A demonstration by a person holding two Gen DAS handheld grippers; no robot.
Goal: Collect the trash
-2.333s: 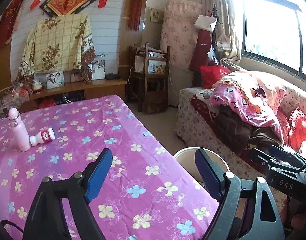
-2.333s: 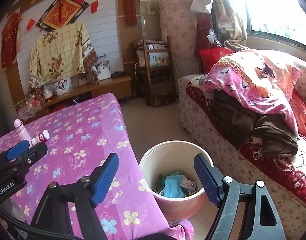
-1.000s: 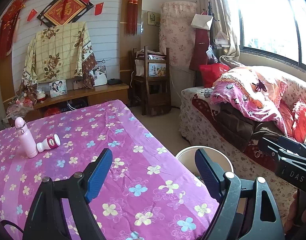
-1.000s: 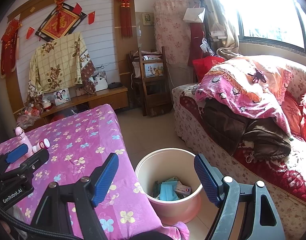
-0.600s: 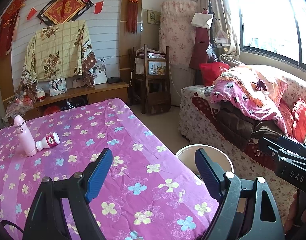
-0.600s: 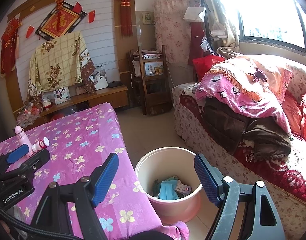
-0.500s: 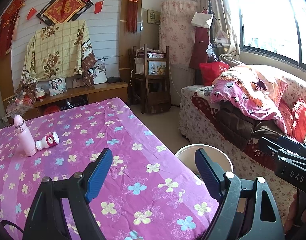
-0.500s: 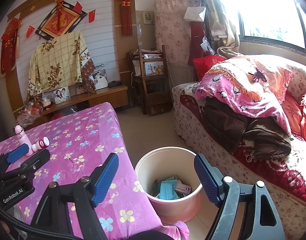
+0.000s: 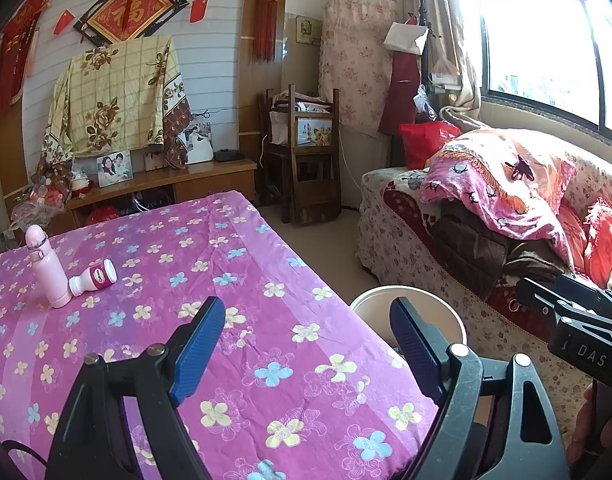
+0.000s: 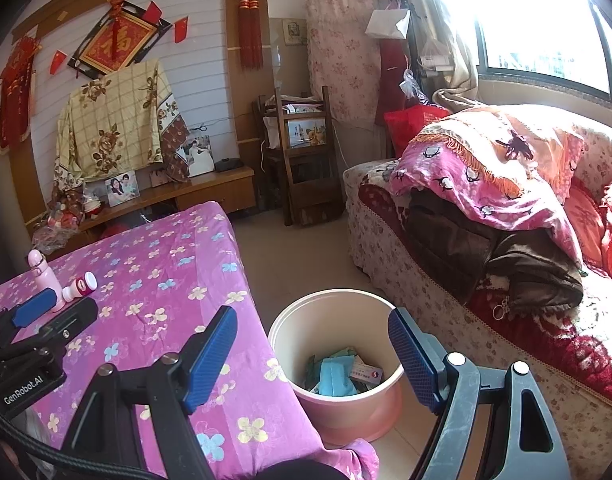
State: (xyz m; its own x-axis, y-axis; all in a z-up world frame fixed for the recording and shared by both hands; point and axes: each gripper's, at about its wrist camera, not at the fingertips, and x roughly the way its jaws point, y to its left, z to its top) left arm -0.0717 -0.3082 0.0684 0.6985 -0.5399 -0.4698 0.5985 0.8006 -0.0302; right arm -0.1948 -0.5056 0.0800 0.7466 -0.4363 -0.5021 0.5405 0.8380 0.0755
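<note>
Left gripper [image 9: 307, 316]: jaws are held wide apart and empty above the near end of the purple floral tablecloth [image 9: 210, 264].
Right gripper [image 10: 312, 328]: jaws are likewise spread with nothing between them, above the gap between table edge and bin.
Trash bin [image 10: 334, 308]: it stands on the floor just beside the table corner; blue and white scraps [image 10: 338, 372] are seen at its bottom.
Remaining item: a small red-labelled bottle [image 9: 94, 278] lies on its side at the far left of the table, touching an upright pink flask [image 9: 46, 268].
Risk, grasp: the round bottle may be rolled away if one finger touches first.
Risk, neighbour: the flask may be toppled, or taken as trash by mistake.
Risk, cloth: loose fabric may be pinched along with the bottle.
</note>
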